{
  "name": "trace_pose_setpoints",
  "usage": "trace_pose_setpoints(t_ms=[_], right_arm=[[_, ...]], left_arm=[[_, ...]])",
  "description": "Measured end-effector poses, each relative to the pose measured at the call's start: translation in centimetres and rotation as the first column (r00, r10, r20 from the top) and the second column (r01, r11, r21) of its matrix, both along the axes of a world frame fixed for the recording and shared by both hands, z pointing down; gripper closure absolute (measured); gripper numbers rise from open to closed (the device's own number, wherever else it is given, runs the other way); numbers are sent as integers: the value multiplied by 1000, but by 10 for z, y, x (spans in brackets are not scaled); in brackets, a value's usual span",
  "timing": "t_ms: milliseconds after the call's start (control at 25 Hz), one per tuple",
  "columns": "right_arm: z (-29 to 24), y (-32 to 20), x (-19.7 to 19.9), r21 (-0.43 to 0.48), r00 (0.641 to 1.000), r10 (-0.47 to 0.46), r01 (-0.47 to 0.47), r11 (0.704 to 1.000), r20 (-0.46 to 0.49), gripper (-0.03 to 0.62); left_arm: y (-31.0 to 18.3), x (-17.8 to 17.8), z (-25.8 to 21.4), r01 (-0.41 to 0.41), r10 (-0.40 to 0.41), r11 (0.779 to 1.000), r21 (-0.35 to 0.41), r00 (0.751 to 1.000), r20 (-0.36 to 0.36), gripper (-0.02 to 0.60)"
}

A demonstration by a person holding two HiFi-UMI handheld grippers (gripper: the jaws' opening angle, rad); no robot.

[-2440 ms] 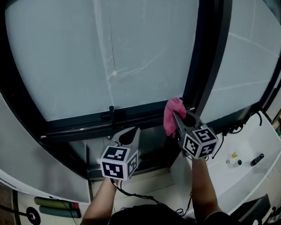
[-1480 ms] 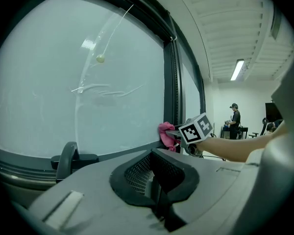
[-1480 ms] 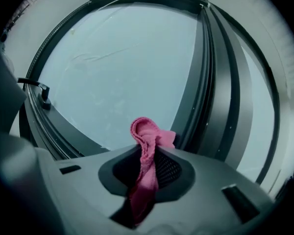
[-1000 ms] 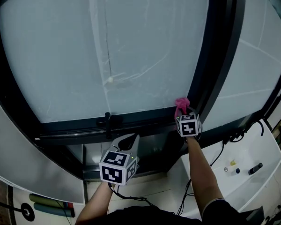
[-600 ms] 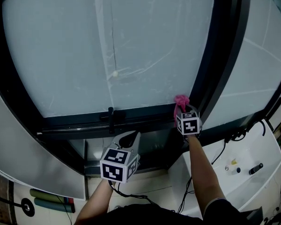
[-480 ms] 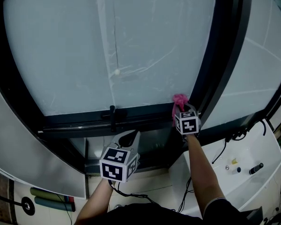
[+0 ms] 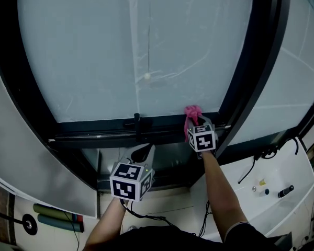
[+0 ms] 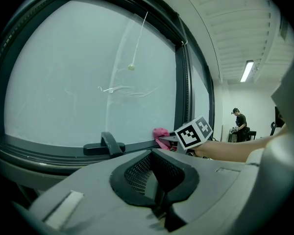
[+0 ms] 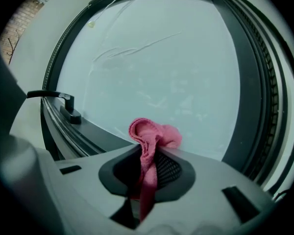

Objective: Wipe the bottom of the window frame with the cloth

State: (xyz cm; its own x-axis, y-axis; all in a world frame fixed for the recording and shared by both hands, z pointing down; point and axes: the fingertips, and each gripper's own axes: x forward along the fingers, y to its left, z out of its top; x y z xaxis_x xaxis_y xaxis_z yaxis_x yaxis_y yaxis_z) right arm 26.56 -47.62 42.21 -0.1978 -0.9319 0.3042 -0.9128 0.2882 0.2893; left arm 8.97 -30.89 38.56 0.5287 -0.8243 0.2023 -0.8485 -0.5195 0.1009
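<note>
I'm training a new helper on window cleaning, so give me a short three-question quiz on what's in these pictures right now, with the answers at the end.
1. True or false: the left gripper holds the pink cloth.
2. In the head view, where is the window handle relative to the cloth? A: to its left. B: to its right. C: directly under it.
3. Fill in: the right gripper has the cloth at the bottom frame rail, near the pane's ____ corner in the head view (left or right).

Key: 1 false, the right gripper's jaws are shut on it and the left gripper's are together on nothing; 2 A; 3 right.
</note>
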Motion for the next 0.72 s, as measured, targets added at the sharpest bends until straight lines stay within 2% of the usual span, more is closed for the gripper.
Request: trace_pose_setpoints(t_ms=[440, 720], right_arm=[[1, 14, -97, -17, 994, -107, 107, 994, -1, 526], [3, 19, -139, -34, 990, -142, 142, 989, 18, 526]], left_arm=[[11, -46, 2, 47, -47, 999, -4, 999, -14, 577], [18, -74, 3, 68, -68, 998, -4, 997, -35, 577]])
